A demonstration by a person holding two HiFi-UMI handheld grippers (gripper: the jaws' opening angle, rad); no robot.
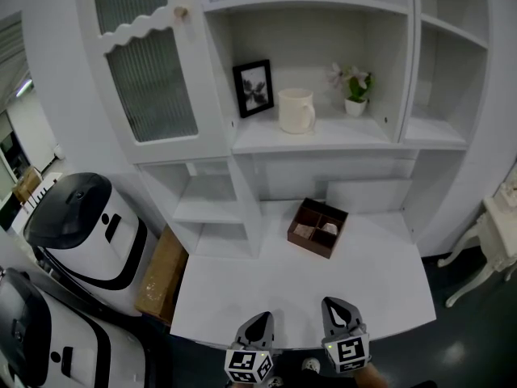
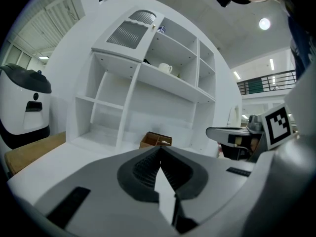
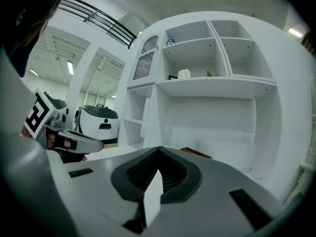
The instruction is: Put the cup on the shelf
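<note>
Cup (image 1: 296,110) — glossy cream cylinder — sits on the white shelf (image 1: 359,132); left tongs (image 1: 262,319) and right tongs (image 1: 334,303) closed, empty.

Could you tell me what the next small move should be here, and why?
Probably none beyond resting: the cup already stands on the shelf, and the left gripper and right gripper are shut, empty, at the near edge of the desk.

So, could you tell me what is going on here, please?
A person holds two grippers at the near edge of the white desk; the left gripper and the right gripper are both shut and empty. The cup already stands on the shelf, between a picture frame and a small potted plant. A brown box sits on the desk.
</note>
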